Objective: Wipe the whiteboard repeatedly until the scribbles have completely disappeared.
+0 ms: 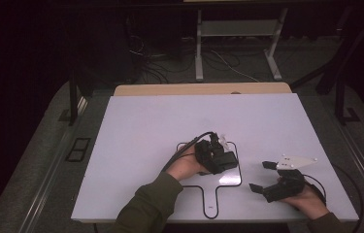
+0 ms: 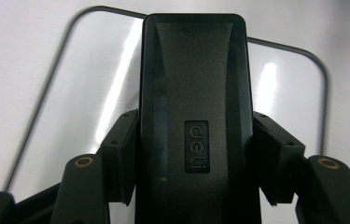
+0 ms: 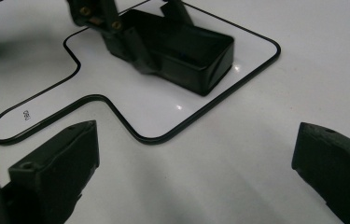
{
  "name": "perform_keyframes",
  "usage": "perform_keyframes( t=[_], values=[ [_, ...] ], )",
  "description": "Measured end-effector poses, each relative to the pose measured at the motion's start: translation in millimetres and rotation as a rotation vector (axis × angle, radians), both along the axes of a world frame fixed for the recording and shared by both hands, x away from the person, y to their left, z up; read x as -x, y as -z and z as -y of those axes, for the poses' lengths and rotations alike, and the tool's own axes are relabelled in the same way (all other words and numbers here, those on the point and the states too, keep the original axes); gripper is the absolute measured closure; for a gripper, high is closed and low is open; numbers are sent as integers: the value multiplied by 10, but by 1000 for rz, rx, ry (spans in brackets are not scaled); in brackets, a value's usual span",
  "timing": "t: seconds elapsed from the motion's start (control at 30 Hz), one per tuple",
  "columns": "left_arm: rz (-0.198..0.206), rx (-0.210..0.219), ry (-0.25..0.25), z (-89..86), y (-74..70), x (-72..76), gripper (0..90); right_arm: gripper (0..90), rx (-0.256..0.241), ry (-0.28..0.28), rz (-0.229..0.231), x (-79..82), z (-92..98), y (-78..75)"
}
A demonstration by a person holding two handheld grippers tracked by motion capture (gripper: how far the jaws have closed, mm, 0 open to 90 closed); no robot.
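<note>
From above, my left tool is clamped on a black block over the white paddle-shaped board lying on the white desk. My right tool rests near the desk's right front, jaws spread, holding nothing.

Looking along my left tool, both jaws press the sides of the block, which bears a "deli" mark.

Along my right tool, the jaws stand wide apart; beyond them the block sits on the black-edged board.
</note>
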State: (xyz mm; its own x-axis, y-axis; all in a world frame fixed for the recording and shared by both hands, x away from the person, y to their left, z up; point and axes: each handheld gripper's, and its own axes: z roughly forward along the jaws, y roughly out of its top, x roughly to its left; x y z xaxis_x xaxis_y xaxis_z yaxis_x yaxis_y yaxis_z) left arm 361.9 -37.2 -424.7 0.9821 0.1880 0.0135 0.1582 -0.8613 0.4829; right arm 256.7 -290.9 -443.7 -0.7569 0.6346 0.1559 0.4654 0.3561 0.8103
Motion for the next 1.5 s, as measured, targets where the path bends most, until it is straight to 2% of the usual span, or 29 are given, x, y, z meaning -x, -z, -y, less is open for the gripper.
perform_keyframes(
  t=[0.03, 0.07, 0.17, 0.23, 0.27, 0.33, 0.4, 0.67, 0.77, 0.87, 1.0, 1.17, 1.27, 1.33, 1.43, 1.5],
  values=[
    [-9, 18, -36, 6, 11, -66, 389, 0, 0, 0, -1, -1, 0, 0],
    [5, 21, -35, 8, 12, -121, 389, 0, 0, 1, -1, -1, 1, 0],
    [-9, 25, -70, 14, 17, -237, 389, 0, -3, 1, -1, -5, 8, 0],
    [-3, 17, -75, 13, 12, -283, 389, 0, -3, 2, -3, -6, 10, 2],
    [-3, 20, -96, 11, 15, -355, 390, 0, -3, 3, -2, -7, 12, 2],
    [9, 19, -93, 20, 15, -383, 390, 0, -5, 3, -1, -5, 12, 0],
    [11, 14, -87, 45, 12, -340, 389, 0, -5, 3, -3, -4, 13, 0],
    [2, 6, 6, 201, 7, -20, 389, 0, -4, -1, -1, -3, 6, 0],
    [-3, 0, 19, 244, 4, 18, 390, 0, -2, -1, -5, -3, 1, 1],
    [-6, 7, 9, 255, 9, -73, 390, 0, -2, -2, -1, -4, -2, 2],
    [0, 12, -34, 257, 16, -254, 390, 0, -6, 1, 1, -5, 11, -2],
    [-14, 22, -94, 219, 22, -441, 389, 0, -9, 1, 0, 0, 19, -3],
    [-3, 15, -92, 234, 19, -399, 390, 0, -10, 0, 2, 0, 23, -5],
    [-2, 2, -62, 248, 10, -329, 389, 0, -11, 0, 2, 0, 24, -6],
    [14, 8, -22, 254, 13, -203, 389, 0, -8, -1, 2, -1, 22, -5],
    [7, 8, -3, 252, 11, -98, 389, 0, -8, 1, 2, 1, 19, -6]
  ],
)
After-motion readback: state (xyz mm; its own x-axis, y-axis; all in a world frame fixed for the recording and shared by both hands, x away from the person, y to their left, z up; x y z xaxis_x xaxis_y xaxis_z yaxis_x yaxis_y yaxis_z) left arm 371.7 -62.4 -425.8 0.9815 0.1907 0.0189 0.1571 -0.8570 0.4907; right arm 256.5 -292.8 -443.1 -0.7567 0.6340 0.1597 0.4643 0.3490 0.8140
